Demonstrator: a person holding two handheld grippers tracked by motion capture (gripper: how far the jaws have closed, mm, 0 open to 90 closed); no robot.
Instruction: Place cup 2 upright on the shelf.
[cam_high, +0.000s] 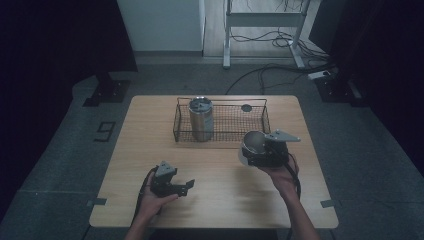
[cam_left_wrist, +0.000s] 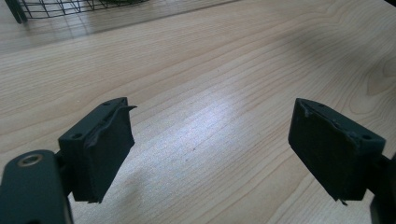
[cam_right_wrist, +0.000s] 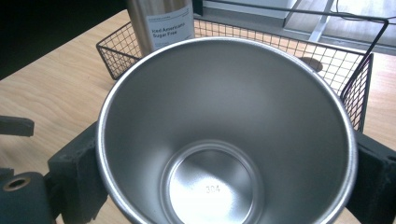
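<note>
Two grippers were up on my feeds, and the right gripper (cam_high: 261, 148) had the goods — a steel cup (cam_right_wrist: 226, 135) clamped between its black pads, one pressed on each side of the wall. I saw the cup held off the table (cam_high: 210, 195), tipped so its open mouth faced the gripper's camera, just in front of the wire basket (cam_high: 182, 125). Inside that basket a tall steel tumbler (cam_high: 200, 118) stood upright at the left, and a small dark disc (cam_high: 246, 107) lay toward the back right. My left gripper (cam_high: 186, 186) hovered low over bare wood near the front edge — its jaws stood apart with nothing between them, the basket's corner (cam_left_wrist: 18, 11) far off.
</note>
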